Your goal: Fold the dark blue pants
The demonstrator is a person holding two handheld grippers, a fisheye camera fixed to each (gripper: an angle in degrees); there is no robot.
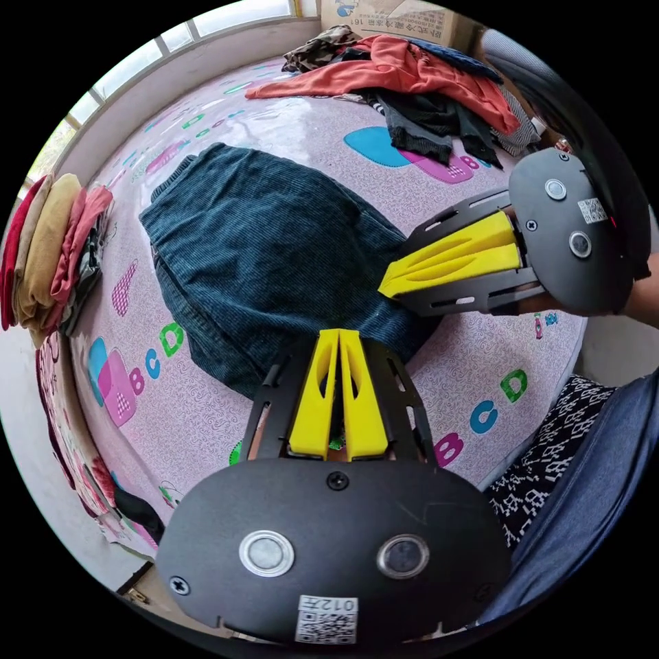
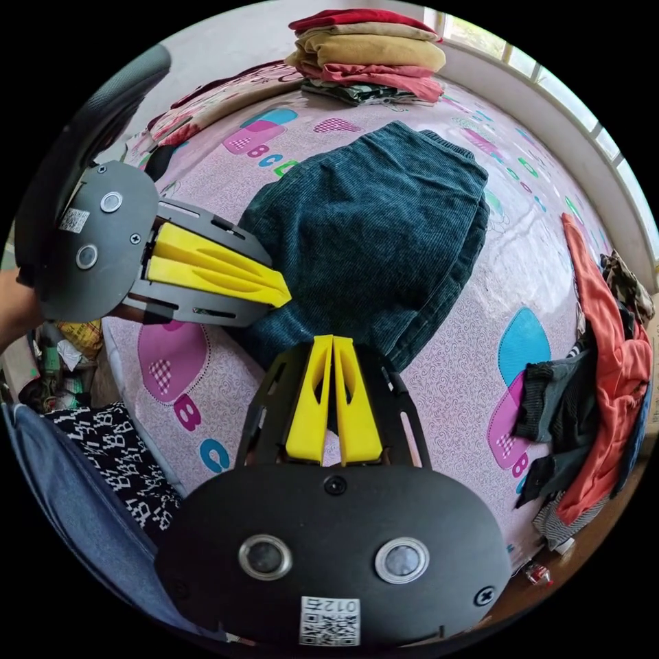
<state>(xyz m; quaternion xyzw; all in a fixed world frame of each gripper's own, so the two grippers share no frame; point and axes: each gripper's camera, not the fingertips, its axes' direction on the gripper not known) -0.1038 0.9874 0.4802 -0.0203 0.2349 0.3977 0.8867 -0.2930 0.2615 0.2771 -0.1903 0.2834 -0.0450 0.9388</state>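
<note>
In the left gripper view, a stack of folded red, tan and pink clothes (image 1: 51, 254) sits at the left edge on the pink letter-printed bed cover (image 1: 171, 419). The folded dark blue corduroy pants (image 1: 268, 261) lie at frame centre. The left claw (image 1: 338, 335), yellow jaws together, touches their near edge at lower centre; I cannot tell whether cloth is pinched. The right claw (image 1: 382, 287), also closed, meets the pants' right edge. A heap of loose orange and dark garments (image 1: 425, 89) fills the upper right.
</note>
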